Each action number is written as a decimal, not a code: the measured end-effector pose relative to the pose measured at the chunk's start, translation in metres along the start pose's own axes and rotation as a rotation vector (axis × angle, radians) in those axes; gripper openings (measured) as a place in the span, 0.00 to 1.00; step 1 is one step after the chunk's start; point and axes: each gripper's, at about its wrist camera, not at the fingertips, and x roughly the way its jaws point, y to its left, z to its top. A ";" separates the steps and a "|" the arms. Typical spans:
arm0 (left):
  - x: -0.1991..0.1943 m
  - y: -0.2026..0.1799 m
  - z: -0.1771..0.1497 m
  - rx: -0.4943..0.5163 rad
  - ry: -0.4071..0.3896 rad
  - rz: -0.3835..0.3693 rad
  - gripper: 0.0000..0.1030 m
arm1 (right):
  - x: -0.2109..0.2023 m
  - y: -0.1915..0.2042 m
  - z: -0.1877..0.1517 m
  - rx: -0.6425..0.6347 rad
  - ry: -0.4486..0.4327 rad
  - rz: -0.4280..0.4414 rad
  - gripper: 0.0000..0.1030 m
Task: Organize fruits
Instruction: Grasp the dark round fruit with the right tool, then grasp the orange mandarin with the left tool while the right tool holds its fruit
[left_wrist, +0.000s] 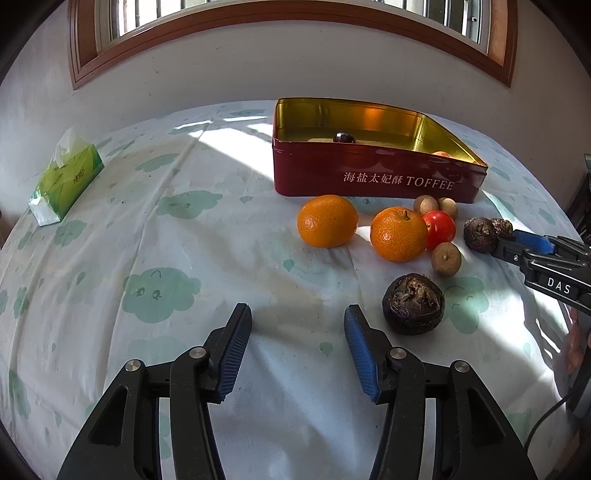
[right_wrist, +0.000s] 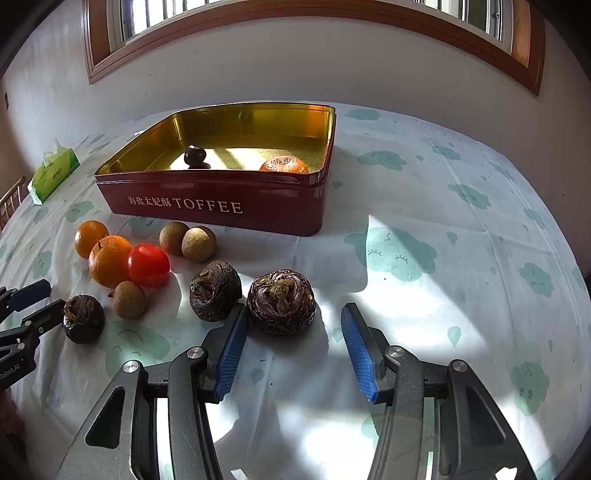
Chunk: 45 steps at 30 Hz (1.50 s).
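Hovering at the bottom of the left wrist view over a white tablecloth printed with green clouds (left_wrist: 184, 258), with the black, blue-padded left gripper (left_wrist: 297, 314) parted to a middling gap and gripping nothing. Just right of its right fingertip, sitting alone on the cloth, a dark, wrinkled, round water chestnut (left_wrist: 413, 304).

Reaching in at the bottom of the right wrist view, with the matching right gripper (right_wrist: 295, 308) likewise parted and empty. Lying at its fingertips, closer to the left one and not squeezed by either pad, a larger purple-brown water chestnut (right_wrist: 282, 302); just beside the left fingertip on its outer side, a third dark chestnut (right_wrist: 215, 290).

Clustered left of centre in that view, still loose on the cloth: two round oranges (right_wrist: 109, 260), one shiny red tomato (right_wrist: 149, 264) touching the nearer orange, and three tan longans (right_wrist: 198, 243).

Standing beyond the fruit at upper centre, a dark red, gold-lined metal tin lettered TOFFEE (right_wrist: 221, 206), lid off. Already inside: a small dark chestnut (right_wrist: 195, 157) and one orange fruit (right_wrist: 284, 165) near the right wall.

Resting at the far left edge of the cloth, well apart from the fruit, a green tissue pack (right_wrist: 55, 171).
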 end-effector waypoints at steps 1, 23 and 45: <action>0.001 0.000 0.001 -0.002 0.001 0.001 0.54 | 0.000 0.000 0.001 -0.001 -0.001 -0.001 0.43; 0.031 -0.011 0.035 0.041 0.003 -0.031 0.55 | -0.010 -0.030 -0.008 0.058 -0.003 -0.061 0.32; 0.048 -0.013 0.057 0.021 -0.007 -0.021 0.41 | -0.010 -0.029 -0.007 0.058 -0.003 -0.067 0.33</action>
